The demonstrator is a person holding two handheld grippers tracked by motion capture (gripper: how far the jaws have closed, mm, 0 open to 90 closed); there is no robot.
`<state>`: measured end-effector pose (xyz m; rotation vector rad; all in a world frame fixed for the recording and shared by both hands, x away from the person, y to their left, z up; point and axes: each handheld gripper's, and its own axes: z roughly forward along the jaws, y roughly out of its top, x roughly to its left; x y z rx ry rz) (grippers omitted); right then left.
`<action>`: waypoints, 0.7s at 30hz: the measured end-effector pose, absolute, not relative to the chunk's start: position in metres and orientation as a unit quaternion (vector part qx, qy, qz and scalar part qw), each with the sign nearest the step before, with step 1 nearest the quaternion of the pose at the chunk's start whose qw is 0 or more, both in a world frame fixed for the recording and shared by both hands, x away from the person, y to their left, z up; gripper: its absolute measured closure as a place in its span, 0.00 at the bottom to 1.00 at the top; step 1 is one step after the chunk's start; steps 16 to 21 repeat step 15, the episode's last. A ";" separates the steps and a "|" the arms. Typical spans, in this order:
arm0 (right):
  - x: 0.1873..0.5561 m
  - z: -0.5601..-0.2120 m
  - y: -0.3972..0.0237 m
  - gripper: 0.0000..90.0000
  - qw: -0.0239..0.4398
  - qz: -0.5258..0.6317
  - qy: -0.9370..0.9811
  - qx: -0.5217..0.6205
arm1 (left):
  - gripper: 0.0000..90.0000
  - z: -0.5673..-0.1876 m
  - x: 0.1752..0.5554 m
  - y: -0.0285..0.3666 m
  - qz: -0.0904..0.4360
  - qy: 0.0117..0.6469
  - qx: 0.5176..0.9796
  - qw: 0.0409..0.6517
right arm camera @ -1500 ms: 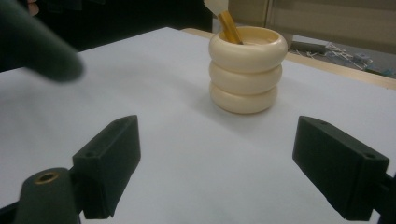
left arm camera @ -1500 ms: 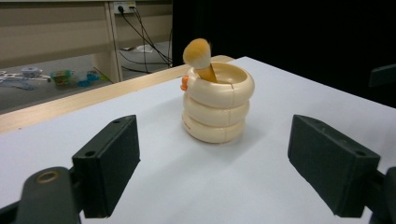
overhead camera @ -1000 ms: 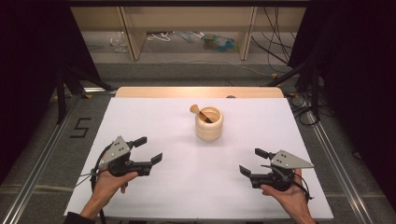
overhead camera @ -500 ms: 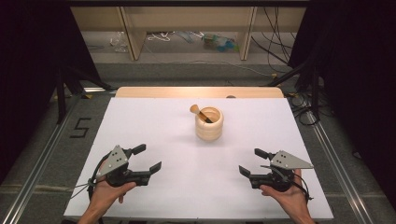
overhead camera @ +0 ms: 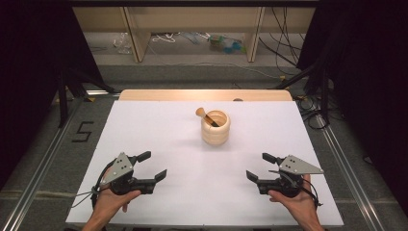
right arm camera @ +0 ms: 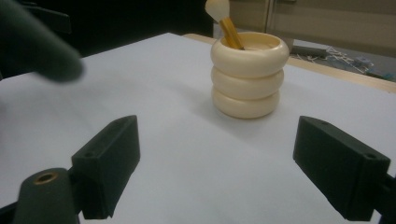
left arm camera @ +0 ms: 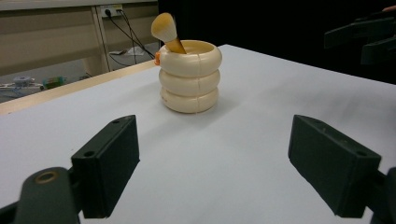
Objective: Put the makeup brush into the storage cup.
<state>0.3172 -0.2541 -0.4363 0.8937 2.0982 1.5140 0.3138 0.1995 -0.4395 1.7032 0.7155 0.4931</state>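
Note:
A cream ribbed cup [overhead camera: 215, 127] stands upright near the middle of the white table [overhead camera: 159, 130]. A wooden stick with a rounded knob [overhead camera: 206, 116] leans out of it toward the left. The cup [left arm camera: 189, 77] and knob [left arm camera: 164, 28] sit ahead of the left gripper's jaws, and the cup [right arm camera: 249, 74] also stands ahead of the right gripper's jaws. My left gripper [overhead camera: 152, 166] rests open at the near left, empty. My right gripper [overhead camera: 261, 167] rests open at the near right, empty. Both are well short of the cup.
A wooden strip [overhead camera: 202, 95] borders the table's far edge. Beyond it stand shelf legs [overhead camera: 134, 33] with cables and clutter on the floor. Metal rails [overhead camera: 43, 159] run along both sides of the table. A "5" marking [overhead camera: 82, 131] lies on the floor at left.
My left gripper has drawn back toward the near edge of the table and slightly left. The right gripper and the cup have stayed put.

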 end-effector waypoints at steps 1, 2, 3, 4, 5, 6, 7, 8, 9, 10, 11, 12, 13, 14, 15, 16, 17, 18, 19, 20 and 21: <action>0.317 -0.436 -0.254 0.18 0.201 0.542 0.750 0.321 | 0.18 -0.440 0.315 0.199 0.208 0.304 0.725 0.583; 0.317 -0.436 -0.254 0.18 0.201 0.543 0.750 0.320 | 0.18 -0.440 0.315 0.199 0.207 0.306 0.723 0.583; 0.317 -0.436 -0.254 0.18 0.202 0.543 0.750 0.319 | 0.18 -0.439 0.314 0.200 0.209 0.307 0.726 0.579; 0.317 -0.436 -0.254 0.18 0.202 0.542 0.751 0.318 | 0.18 -0.439 0.314 0.200 0.210 0.306 0.726 0.580; 0.317 -0.436 -0.254 0.18 0.201 0.541 0.751 0.319 | 0.18 -0.439 0.314 0.200 0.208 0.306 0.725 0.581; 0.317 -0.436 -0.254 0.18 0.202 0.542 0.751 0.319 | 0.18 -0.439 0.314 0.200 0.208 0.306 0.725 0.581; 0.317 -0.436 -0.254 0.18 0.198 0.541 0.752 0.322 | 0.18 -0.439 0.314 0.201 0.209 0.306 0.724 0.581; 0.317 -0.436 -0.254 0.18 0.194 0.542 0.753 0.320 | 0.18 -0.439 0.314 0.201 0.209 0.306 0.724 0.581; 0.317 -0.437 -0.254 0.18 0.195 0.545 0.750 0.320 | 0.18 -0.439 0.314 0.201 0.209 0.307 0.724 0.581; 0.317 -0.437 -0.254 0.18 0.194 0.545 0.751 0.320 | 0.18 -0.439 0.314 0.201 0.209 0.306 0.725 0.581; 0.318 -0.437 -0.254 0.18 0.195 0.545 0.751 0.318 | 0.18 -0.439 0.314 0.201 0.209 0.306 0.725 0.581; 0.317 -0.437 -0.254 0.18 0.194 0.545 0.751 0.319 | 0.18 -0.439 0.314 0.201 0.210 0.306 0.725 0.580; 0.318 -0.437 -0.254 0.18 0.194 0.545 0.751 0.317 | 0.18 -0.439 0.315 0.200 0.210 0.305 0.726 0.579; 0.318 -0.437 -0.254 0.18 0.195 0.546 0.751 0.316 | 0.18 -0.439 0.315 0.200 0.209 0.306 0.726 0.579; 0.318 -0.437 -0.254 0.18 0.194 0.545 0.751 0.317 | 0.18 -0.439 0.315 0.200 0.208 0.306 0.726 0.580; 0.318 -0.437 -0.254 0.18 0.194 0.545 0.751 0.317 | 0.18 -0.439 0.315 0.200 0.208 0.306 0.726 0.580; 0.318 -0.437 -0.254 0.18 0.194 0.545 0.751 0.317 | 0.18 -0.439 0.315 0.200 0.208 0.306 0.726 0.580; 0.318 -0.437 -0.254 0.18 0.194 0.545 0.751 0.317 | 0.18 -0.439 0.315 0.200 0.208 0.306 0.726 0.580; 0.318 -0.437 -0.254 0.18 0.194 0.545 0.751 0.317 | 0.18 -0.439 0.315 0.200 0.208 0.306 0.726 0.580; 0.318 -0.437 -0.254 0.18 0.194 0.545 0.751 0.317 | 0.18 -0.439 0.315 0.200 0.208 0.306 0.726 0.580; 0.318 -0.437 -0.254 0.18 0.194 0.545 0.751 0.317 | 0.18 -0.439 0.315 0.200 0.208 0.306 0.726 0.580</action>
